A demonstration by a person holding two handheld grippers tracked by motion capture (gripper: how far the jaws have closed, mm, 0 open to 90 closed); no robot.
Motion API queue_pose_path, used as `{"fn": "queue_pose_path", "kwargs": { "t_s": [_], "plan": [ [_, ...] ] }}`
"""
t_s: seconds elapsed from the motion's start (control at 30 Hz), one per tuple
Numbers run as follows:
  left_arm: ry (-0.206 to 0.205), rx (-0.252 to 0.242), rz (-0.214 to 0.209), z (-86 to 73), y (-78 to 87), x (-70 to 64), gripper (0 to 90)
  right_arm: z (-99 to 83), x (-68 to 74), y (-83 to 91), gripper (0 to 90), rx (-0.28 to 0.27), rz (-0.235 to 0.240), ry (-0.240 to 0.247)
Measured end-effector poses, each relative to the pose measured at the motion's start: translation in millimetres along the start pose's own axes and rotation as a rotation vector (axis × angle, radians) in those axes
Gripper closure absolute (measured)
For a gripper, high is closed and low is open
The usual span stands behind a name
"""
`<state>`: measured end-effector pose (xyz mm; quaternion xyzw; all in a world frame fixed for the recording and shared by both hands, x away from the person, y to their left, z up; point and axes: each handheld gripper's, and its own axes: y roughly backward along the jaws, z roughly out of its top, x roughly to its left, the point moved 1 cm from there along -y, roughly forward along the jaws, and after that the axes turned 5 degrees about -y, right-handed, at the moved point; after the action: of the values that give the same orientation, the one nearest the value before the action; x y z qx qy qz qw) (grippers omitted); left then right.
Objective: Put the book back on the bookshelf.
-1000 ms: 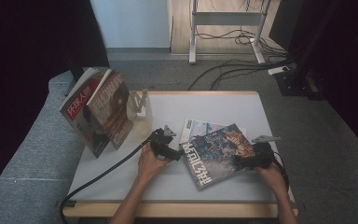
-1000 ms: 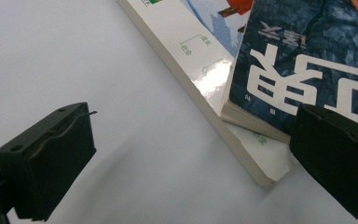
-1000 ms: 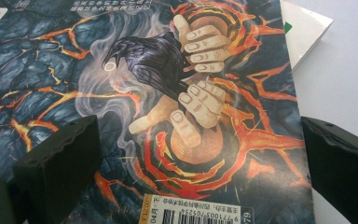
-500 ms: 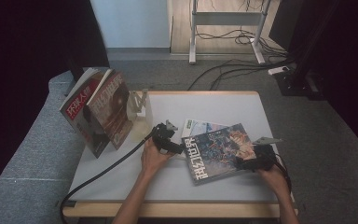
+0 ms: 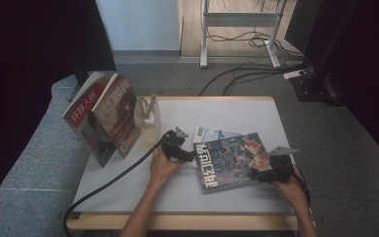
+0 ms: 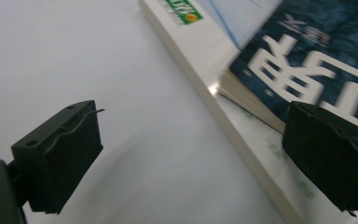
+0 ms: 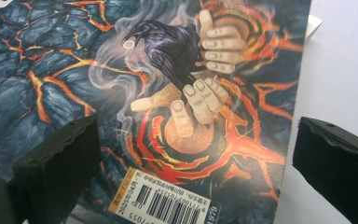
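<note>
We can't read the whole lower book from the high view, only its pale far-left corner peeks out from under the dark magazine, and in the left gripper view its cover is cut off at the frame's top. The magazine's title is clipped there too, and a little blurred. Our left hand-held gripper is released, jaws spread wide at the magazine's left edge, one over bare counter, the other over the lower book's spine side; whether that jaw touches anything, we cannot tell. Our right hand-held gripper is released as well, jaws wide astride the magazine's near-right corner by the barcode. Against the frame a half second ago, the left hand-held gripper has closed in on the magazine's left edge, and the magazine sits about where it was, middle-right of the counter. Room now: open white counter to the left and near side of the magazine, a strip beyond its right edge before the counter's rim, and at far left two magazines leaning upright by the stand.
</note>
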<state>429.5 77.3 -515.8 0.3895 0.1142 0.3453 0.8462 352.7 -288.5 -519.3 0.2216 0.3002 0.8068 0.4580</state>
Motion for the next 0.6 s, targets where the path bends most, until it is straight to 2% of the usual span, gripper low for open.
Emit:
{"fn": "queue_pose_path", "kwargs": {
  "t_s": [0.17, 0.37, 0.6],
  "plan": [
    [-0.008, -0.024, -0.048, -4.1, 6.0, -11.8, 4.2, -5.3, 2.5, 6.4, 3.7, 0.002, 0.018, 0.018],
    [-0.043, -0.018, -0.038, -7.9, 9.7, -21.3, 4.1, -11.0, 0.8, 10.0, 3.2, 0.003, 0.043, -0.004],
    [-0.042, -0.017, -0.018, -6.3, 6.5, -16.0, 3.0, -9.8, 4.9, 7.3, 0.0, 0.014, 0.03, -0.012]
  ]
}}
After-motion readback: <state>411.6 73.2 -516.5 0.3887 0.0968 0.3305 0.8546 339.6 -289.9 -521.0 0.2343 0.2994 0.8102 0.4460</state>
